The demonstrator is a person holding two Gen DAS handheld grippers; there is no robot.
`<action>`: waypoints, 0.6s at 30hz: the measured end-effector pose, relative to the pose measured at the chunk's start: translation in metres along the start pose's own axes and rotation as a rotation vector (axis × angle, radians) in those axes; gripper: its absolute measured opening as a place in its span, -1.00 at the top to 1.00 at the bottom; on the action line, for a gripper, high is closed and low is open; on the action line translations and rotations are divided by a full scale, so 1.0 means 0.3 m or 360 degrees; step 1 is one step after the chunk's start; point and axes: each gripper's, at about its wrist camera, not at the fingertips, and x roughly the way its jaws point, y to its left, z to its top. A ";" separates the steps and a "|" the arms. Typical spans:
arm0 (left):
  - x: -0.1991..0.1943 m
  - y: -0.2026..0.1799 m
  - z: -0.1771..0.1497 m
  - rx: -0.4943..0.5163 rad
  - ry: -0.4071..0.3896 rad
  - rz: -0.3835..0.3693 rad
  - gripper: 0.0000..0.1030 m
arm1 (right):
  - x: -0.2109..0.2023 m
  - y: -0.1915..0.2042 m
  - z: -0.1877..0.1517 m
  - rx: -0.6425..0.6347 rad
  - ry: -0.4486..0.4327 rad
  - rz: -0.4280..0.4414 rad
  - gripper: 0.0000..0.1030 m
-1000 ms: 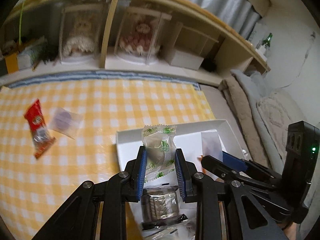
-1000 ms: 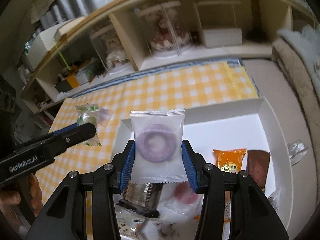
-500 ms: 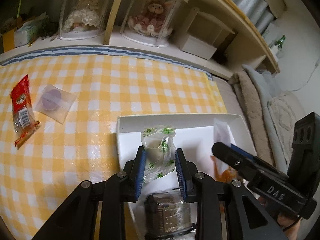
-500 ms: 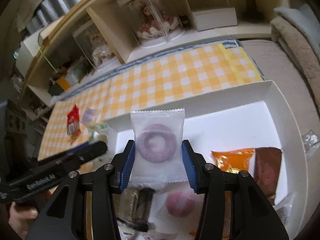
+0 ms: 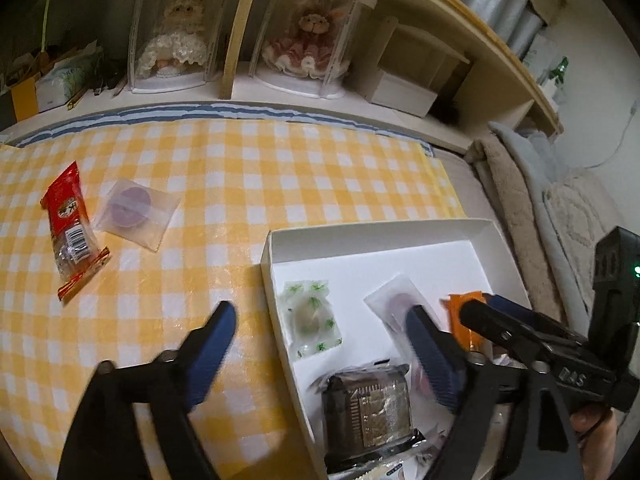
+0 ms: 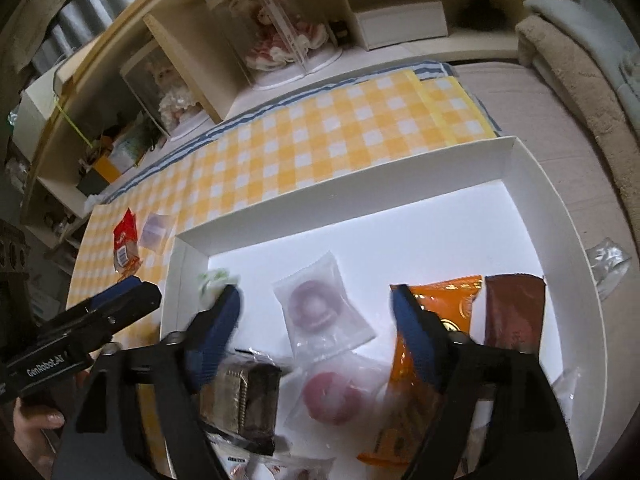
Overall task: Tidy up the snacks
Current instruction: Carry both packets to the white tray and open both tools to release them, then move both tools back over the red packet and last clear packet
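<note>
A white box (image 5: 400,228) (image 6: 360,184) sits on the yellow checked cloth. My left gripper (image 5: 320,332) is open above the box's left edge; the green-printed snack packet (image 5: 310,318) lies in the box below it. My right gripper (image 6: 316,312) is open over the box; the purple ring snack packet (image 6: 320,304) lies on the box floor between its fingers. The box also holds a dark wrapped snack (image 6: 244,396), a pink ring packet (image 6: 332,396), an orange packet (image 6: 444,312) and a brown packet (image 6: 514,312). A red packet (image 5: 70,220) and a purple disc packet (image 5: 136,210) lie on the cloth at left.
A wooden shelf (image 5: 240,92) with two doll cases (image 5: 176,40) and a white carton (image 5: 400,88) runs along the back. Folded blankets (image 5: 520,200) lie to the right of the box. A clear wrapper (image 6: 608,260) lies outside the box's right wall.
Both grippers opened. The green-printed packet dropped from the left gripper into the box, and the purple ring packet dropped from the right gripper into the box.
</note>
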 end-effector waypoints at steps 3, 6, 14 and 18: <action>-0.025 -0.002 -0.008 -0.0001 -0.0007 0.0002 -1.00 | -0.024 -0.002 -0.024 -0.0035 -0.0011 -0.0039 -0.95; -0.038 -0.005 -0.016 0.0010 -0.0002 0.0017 -1.00 | -0.054 -0.009 -0.040 -0.0067 -0.0033 -0.0097 -1.00; -0.080 -0.021 -0.036 0.0037 0.0006 0.0062 -1.00 | -0.111 -0.026 -0.057 -0.0062 -0.0076 -0.0163 -1.00; -0.112 -0.022 -0.049 0.0043 -0.0003 0.0061 -1.00 | -0.131 -0.025 -0.069 -0.0072 -0.0094 -0.0191 -1.00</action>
